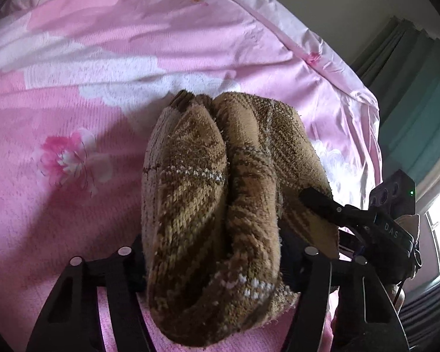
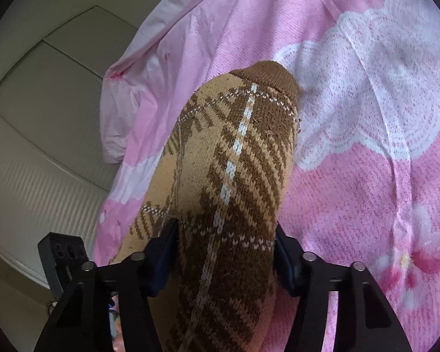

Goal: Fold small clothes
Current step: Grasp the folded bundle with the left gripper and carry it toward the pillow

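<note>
Both grippers clamp one brown plaid sweater above a pink bed.

The left gripper [image 1: 217,264] has its two black fingers pressed against either side of a thick bunch of the knitted sweater [image 1: 196,193], which fills the gap between them and stretches forward away from it, its far end touching the pink flowered bedspread [image 1: 73,117]. Just to its right, the right gripper [image 1: 316,202] bites the same garment at its edge. Seen from the right gripper [image 2: 226,252], the sweater [image 2: 237,152] is squeezed between its fingers and runs straight ahead, its ribbed brown cuff [image 2: 267,76] lying on the bedspread [image 2: 366,176]. To the left, beyond the bed's edge, lies a pale floor [image 2: 29,146].
</note>
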`<state>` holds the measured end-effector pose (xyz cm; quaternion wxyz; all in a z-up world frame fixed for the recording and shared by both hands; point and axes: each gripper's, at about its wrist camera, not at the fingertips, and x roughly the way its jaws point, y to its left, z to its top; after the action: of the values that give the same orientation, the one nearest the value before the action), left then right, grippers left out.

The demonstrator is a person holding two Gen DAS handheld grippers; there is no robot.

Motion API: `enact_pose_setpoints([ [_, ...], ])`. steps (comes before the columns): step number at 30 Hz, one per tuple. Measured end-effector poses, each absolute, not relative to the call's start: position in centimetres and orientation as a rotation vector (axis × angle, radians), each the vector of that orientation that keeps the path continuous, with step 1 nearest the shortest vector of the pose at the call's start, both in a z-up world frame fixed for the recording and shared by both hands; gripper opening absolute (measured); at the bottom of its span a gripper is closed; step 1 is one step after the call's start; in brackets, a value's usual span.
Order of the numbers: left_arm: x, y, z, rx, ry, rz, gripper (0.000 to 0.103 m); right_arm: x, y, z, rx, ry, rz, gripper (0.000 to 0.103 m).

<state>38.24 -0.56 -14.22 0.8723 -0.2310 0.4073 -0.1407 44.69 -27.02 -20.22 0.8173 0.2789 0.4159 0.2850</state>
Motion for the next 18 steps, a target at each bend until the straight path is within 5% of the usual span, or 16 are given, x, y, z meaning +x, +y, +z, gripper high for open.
enact_pose_setpoints([
  [18,33.7,5.4,-8.2,-0.48,0.76,-0.282,0.06,41.3,-20.5,-12.6,0.51,0.786,0.632,0.052],
])
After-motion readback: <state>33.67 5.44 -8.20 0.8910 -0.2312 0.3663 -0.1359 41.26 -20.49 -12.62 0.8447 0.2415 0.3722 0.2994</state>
